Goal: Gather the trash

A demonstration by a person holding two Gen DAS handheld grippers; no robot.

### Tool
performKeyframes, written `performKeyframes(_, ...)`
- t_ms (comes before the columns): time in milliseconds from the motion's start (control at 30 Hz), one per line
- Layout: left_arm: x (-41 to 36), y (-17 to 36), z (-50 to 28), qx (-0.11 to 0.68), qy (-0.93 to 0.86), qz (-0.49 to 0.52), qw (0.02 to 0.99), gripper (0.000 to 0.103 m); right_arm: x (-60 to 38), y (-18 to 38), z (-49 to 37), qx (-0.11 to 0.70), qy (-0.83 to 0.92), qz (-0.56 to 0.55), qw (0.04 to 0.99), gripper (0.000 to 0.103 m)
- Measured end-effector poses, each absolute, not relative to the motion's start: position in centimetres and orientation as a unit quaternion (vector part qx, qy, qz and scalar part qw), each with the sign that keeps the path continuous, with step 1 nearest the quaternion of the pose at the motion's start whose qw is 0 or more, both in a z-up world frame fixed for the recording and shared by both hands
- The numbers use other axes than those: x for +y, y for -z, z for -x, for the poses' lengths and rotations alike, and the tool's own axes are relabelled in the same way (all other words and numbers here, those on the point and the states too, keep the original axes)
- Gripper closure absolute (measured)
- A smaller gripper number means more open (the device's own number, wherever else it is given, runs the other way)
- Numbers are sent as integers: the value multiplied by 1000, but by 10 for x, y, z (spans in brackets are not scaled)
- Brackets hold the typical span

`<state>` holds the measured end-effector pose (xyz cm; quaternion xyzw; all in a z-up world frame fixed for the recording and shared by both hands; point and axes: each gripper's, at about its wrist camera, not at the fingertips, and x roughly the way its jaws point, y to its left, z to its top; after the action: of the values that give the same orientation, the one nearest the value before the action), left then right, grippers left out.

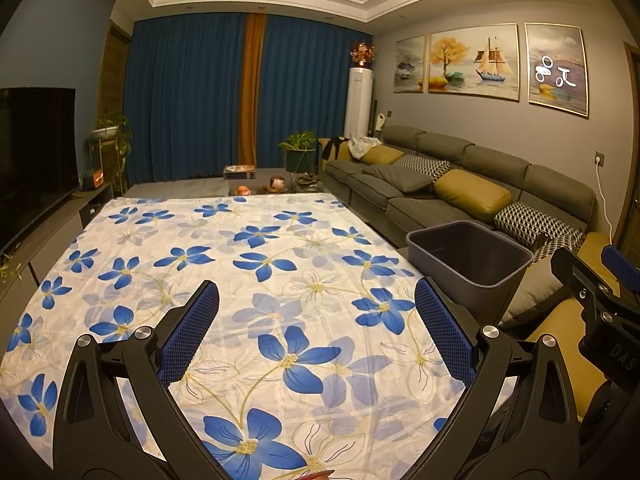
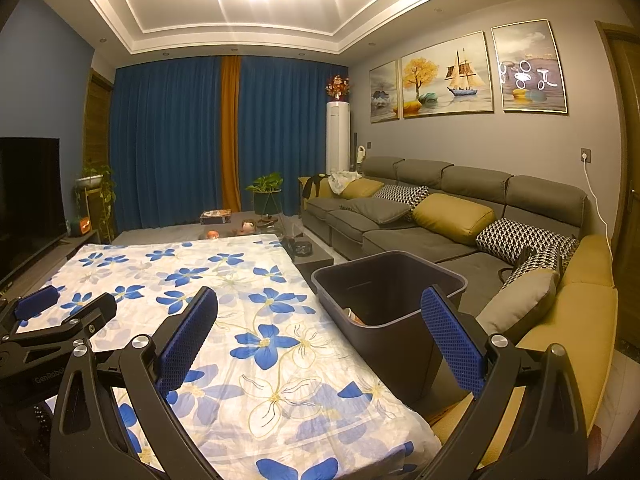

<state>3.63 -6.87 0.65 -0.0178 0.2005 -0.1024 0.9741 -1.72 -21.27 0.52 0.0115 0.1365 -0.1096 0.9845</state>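
Dark grey rectangular bin, open-topped

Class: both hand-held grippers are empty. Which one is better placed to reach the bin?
Right. The right hand-held gripper is open with the dark bin between its fingers; the left hand-held gripper faces the floral cloth.

Table cloth: white, big blue flowers, pale yellow stems and outlines. Bin: dark grey. Sofa: grey-green; cushions mustard yellow and black-and-white houndstooth. Curtains: deep blue, one orange strip in middle. Walls grey-blue. Left gripper and right gripper: black frames, blue dimpled pads. Wall pictures: golden tree, sailing ship, gold frames.
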Motion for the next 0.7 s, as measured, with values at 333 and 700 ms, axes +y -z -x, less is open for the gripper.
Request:
performKeyframes(333, -69, -6, -36, 200, 103, 18, 974, 6, -212, -6, 17, 135, 109, -12, 985, 5)
performKeyframes(700, -69, -7, -36, 200, 102, 18, 974, 7, -212, -6, 18, 135, 109, -12, 985, 5)
